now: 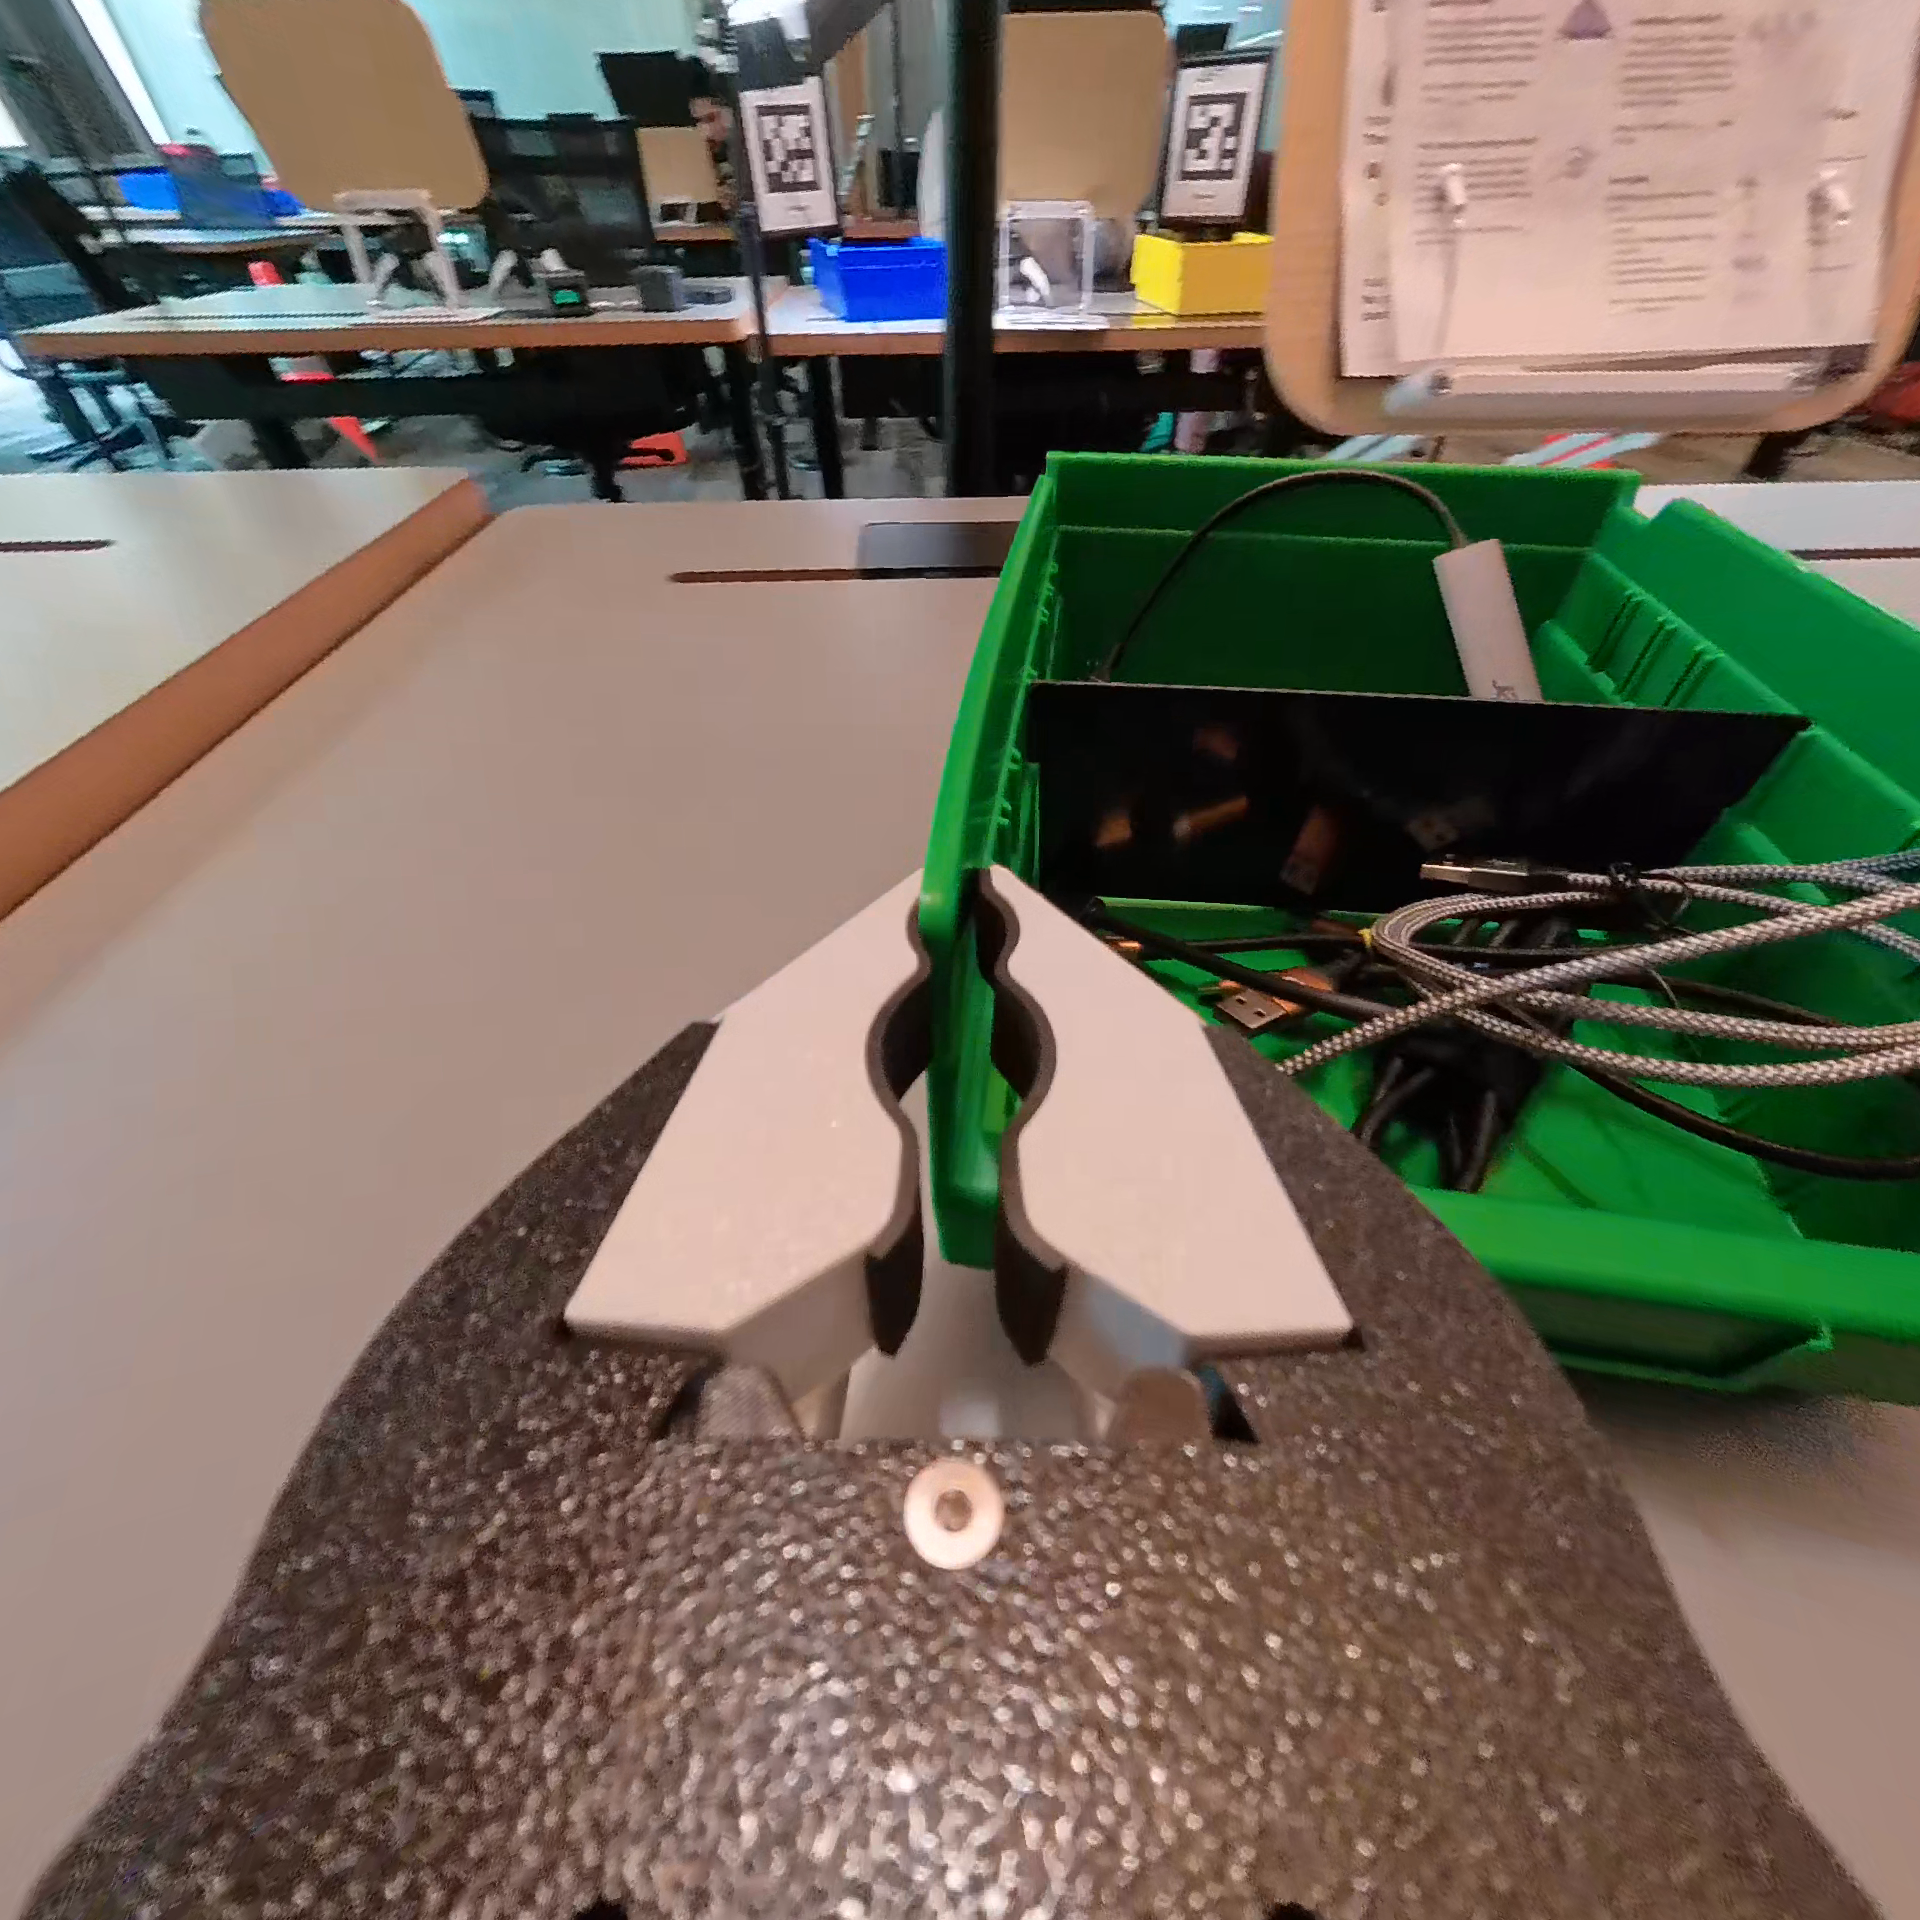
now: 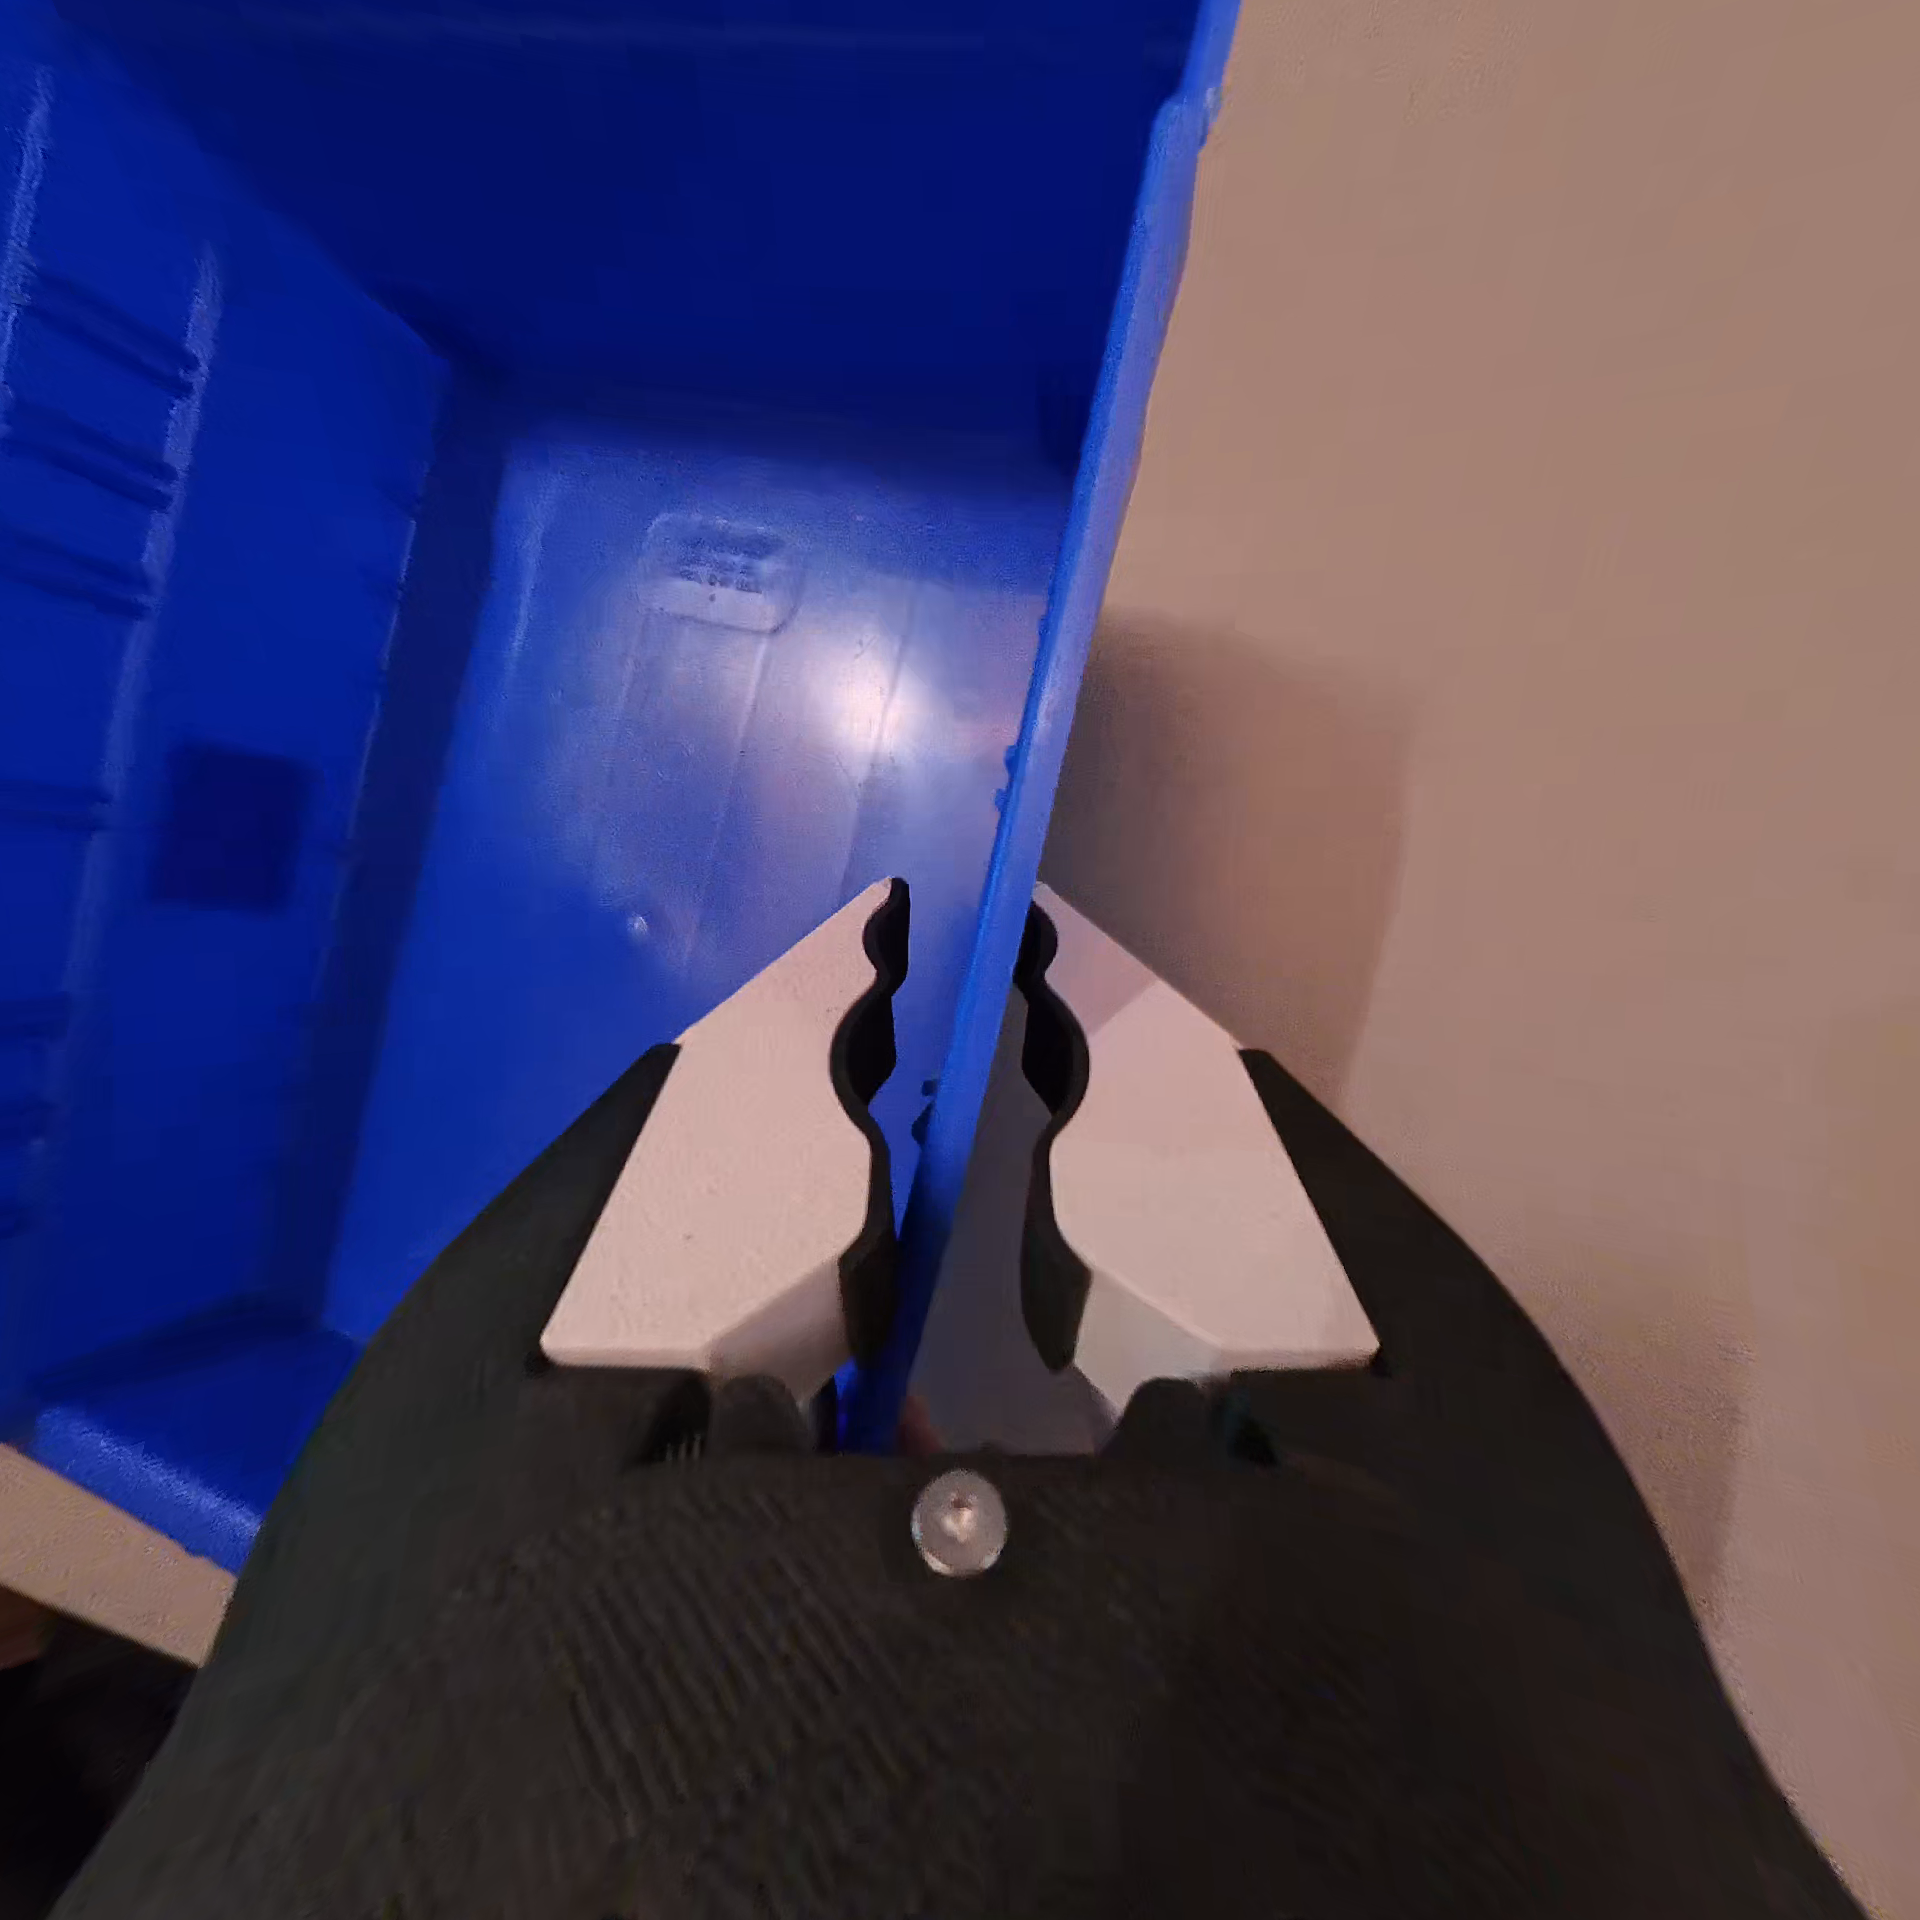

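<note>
L gripper pinches left wall of green bin on table; braided cables, black divider, white adapter inside. R view only: R gripper clamps blue bin wall, bin empty.

I can read no writing here. The printed sheet on the clipboard is blurred, and the moulded stamp in my blue bin's floor is too faint.
</note>
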The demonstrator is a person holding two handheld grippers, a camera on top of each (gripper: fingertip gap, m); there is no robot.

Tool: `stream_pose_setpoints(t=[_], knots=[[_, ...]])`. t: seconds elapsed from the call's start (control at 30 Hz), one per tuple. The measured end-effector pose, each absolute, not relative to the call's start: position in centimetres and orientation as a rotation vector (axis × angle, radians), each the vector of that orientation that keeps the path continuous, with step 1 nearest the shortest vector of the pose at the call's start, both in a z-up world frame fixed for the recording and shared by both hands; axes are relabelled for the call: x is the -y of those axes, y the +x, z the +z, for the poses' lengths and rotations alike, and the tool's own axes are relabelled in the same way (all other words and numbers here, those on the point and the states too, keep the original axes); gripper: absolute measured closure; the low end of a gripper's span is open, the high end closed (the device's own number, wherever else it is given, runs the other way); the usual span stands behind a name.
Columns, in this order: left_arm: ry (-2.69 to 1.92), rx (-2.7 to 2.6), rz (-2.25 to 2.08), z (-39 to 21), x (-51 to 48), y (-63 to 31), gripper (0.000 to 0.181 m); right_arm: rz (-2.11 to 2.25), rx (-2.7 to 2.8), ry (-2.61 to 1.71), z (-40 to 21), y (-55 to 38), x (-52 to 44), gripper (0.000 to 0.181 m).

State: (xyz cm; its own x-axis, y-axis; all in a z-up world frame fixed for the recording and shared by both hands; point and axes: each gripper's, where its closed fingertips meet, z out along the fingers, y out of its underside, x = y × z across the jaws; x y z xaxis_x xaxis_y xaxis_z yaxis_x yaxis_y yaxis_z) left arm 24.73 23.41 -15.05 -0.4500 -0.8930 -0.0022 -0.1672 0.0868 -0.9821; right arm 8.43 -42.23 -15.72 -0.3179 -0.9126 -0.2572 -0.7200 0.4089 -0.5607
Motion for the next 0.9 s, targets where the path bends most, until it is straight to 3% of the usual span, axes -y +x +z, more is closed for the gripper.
stream_pose_setpoints(t=[0.17, 0.53, 0.67, 0.77, 0.83, 0.9], knots=[[-1.128, -1.617, -1.314, -15.0, -27.9, 25.7, 0.180, -0.419, -2.150, -1.364, -20.4, 6.2, 45.7, 0.162], [-1.261, -1.584, -1.216, -15.3, -29.3, 33.1, 0.180, -0.561, -2.063, -1.675, -20.3, 14.1, 49.8, 0.162], [-1.242, -1.587, -1.209, -15.4, -28.3, 36.8, 0.180, -0.818, -2.048, -1.799, -19.4, 16.1, 51.9, 0.137], [-1.218, -1.645, -1.170, -15.5, -27.9, 38.2, 0.180, -1.249, -2.028, -1.936, -15.0, 15.6, 54.0, 0.086], [-1.185, -1.732, -1.123, -15.5, -27.9, 38.0, 0.178, -1.575, -1.918, -1.854, -9.7, 15.2, 53.0, 0.086], [-1.158, -1.753, -1.072, -14.4, -28.5, 37.7, 0.163, -1.622, -1.655, -1.728, -5.8, 15.9, 47.3, 0.078]])
